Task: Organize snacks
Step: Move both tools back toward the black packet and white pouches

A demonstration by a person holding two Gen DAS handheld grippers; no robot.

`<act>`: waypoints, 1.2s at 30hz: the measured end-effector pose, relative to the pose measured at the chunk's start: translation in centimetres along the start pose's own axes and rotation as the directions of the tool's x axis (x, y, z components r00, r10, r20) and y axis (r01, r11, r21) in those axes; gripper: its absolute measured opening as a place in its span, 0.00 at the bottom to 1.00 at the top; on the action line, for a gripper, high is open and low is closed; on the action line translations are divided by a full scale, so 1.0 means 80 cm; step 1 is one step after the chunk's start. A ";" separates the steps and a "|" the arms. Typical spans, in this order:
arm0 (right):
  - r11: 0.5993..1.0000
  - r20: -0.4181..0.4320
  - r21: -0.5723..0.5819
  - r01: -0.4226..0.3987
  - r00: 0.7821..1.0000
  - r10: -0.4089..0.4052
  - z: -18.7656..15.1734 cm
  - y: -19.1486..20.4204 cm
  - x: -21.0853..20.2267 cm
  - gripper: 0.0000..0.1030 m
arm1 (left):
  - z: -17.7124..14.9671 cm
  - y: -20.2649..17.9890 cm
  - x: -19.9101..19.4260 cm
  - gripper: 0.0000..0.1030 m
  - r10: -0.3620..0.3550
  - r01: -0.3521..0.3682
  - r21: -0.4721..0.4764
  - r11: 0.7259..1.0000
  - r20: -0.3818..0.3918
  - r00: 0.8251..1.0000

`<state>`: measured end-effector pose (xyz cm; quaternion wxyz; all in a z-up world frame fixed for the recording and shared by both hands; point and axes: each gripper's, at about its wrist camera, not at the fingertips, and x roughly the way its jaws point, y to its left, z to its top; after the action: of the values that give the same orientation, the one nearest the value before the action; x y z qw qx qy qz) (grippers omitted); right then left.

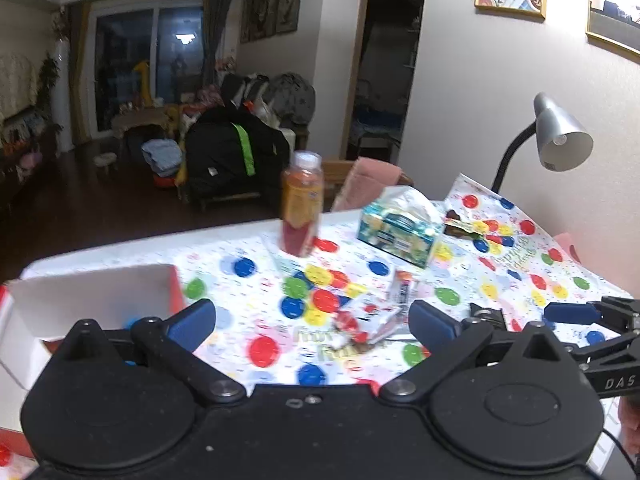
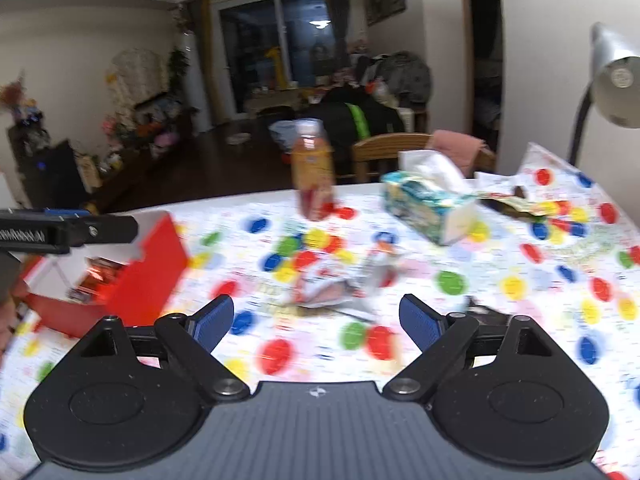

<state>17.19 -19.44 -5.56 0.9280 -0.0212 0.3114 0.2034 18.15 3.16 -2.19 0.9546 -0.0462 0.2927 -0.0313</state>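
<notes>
We see the snack packets (image 1: pixel 368 318) lying as a loose, crumpled heap of white and red wrappers near the middle of the table (image 1: pixel 240 240), blurred so that no print is readable; the red box (image 2: pixel 156 268), white inside, stands open at the table's left edge with a few packets already in it. Our left gripper (image 1: pixel 312 322) hangs above the heap with jaws spread wide and nothing between them; our right gripper (image 2: pixel 316 318) is likewise released and empty, just to its right. The table wears a white cloth with coloured dots; a juice bottle (image 1: pixel 302 208) stands upright toward the far edge, a tissue box (image 1: pixel 400 228) beside it, and a grey desk lamp (image 1: pixel 560 140) at the far right corner; beyond lies a dim, cluttered living room.
</notes>
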 end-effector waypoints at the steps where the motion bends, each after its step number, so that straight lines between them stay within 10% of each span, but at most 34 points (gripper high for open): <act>1: 1.000 -0.006 -0.002 0.013 1.000 -0.013 -0.003 -0.010 -0.001 0.88 | 0.000 -0.007 0.009 1.00 -0.009 0.009 -0.002 1.000 -0.013 1.000; 15: 0.990 -0.081 0.027 0.141 0.987 -0.139 -0.009 -0.143 0.049 0.88 | -0.006 -0.084 0.125 0.99 -0.069 0.079 0.082 0.994 -0.113 0.991; 29: 0.991 -0.256 -0.119 0.056 0.963 -0.086 -0.012 -0.217 0.164 0.87 | -0.024 -0.091 0.242 0.94 -0.043 0.083 0.134 0.987 -0.277 0.960; 36: 0.961 -0.312 -0.270 -0.063 0.950 -0.026 -0.008 -0.218 0.193 0.87 | -0.014 -0.082 0.279 0.94 -0.110 0.198 0.231 0.953 -0.346 0.932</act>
<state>34.83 -29.87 -16.66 0.8530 -0.1794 0.4230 0.2477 35.79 -5.41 -14.80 0.8843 0.0633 0.4367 -0.1525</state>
